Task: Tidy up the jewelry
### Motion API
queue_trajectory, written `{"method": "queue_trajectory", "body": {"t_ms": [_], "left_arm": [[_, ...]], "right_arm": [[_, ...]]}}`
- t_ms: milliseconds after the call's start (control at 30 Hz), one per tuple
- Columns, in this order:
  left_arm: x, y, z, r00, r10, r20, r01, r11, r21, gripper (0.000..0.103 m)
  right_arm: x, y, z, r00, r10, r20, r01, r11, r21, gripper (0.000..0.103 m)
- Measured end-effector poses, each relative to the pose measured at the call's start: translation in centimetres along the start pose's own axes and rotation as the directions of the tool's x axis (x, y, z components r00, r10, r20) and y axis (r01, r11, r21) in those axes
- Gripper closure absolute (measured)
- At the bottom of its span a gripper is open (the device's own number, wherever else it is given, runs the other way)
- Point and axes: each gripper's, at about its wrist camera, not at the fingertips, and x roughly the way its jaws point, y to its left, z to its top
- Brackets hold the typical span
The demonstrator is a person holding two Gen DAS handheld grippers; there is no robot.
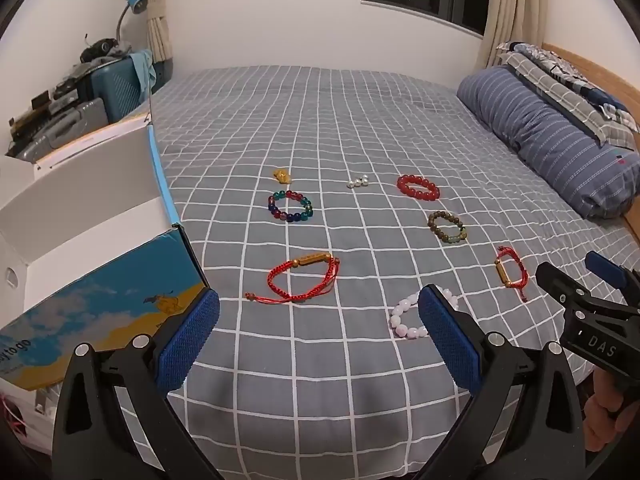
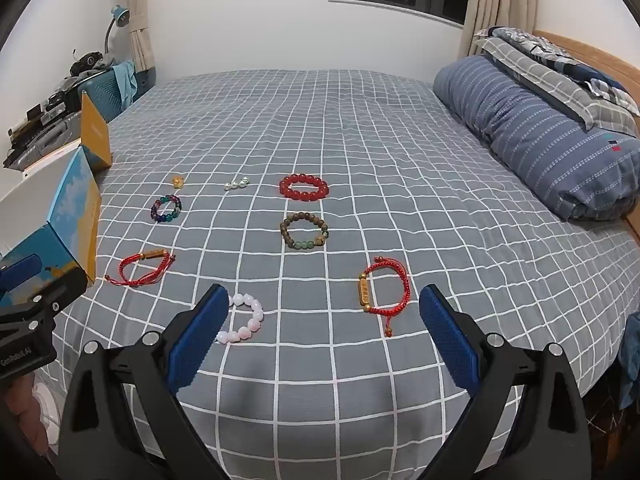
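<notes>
Through the left wrist camera I am seeing the left gripper (image 1: 318, 318) hanging over the grey checked bed (image 1: 360, 120) with its jaws standing wide and nothing between them; a red cord bracelet (image 1: 302, 278) is lying just ahead of it; a pink bead bracelet (image 1: 408, 320) is showing partly behind the right-hand pad; the open box (image 1: 100, 308) is sitting at the bed's left edge; the right gripper (image 1: 576, 284) is poking in from the right.

Through the right wrist camera I am watching the right gripper (image 2: 324, 318) hovering wide and empty; a second red cord bracelet (image 2: 384, 290) is lying ahead between its pads; a red bead bracelet (image 2: 304, 187) and a brown bead bracelet (image 2: 305, 232) are resting farther up the bed.
</notes>
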Motion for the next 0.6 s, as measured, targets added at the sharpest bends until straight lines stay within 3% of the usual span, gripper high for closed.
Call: {"method": "queue_trajectory", "body": {"t_ms": [600], "left_arm": [[-0.08, -0.11, -0.30, 1.000, -0.010, -0.003, 0.010, 1.000, -0.008, 0.006]], "right_arm": [[0.17, 0.08, -0.17, 1.000, 0.005, -0.001, -0.005, 1.000, -0.009, 0.011]]}}
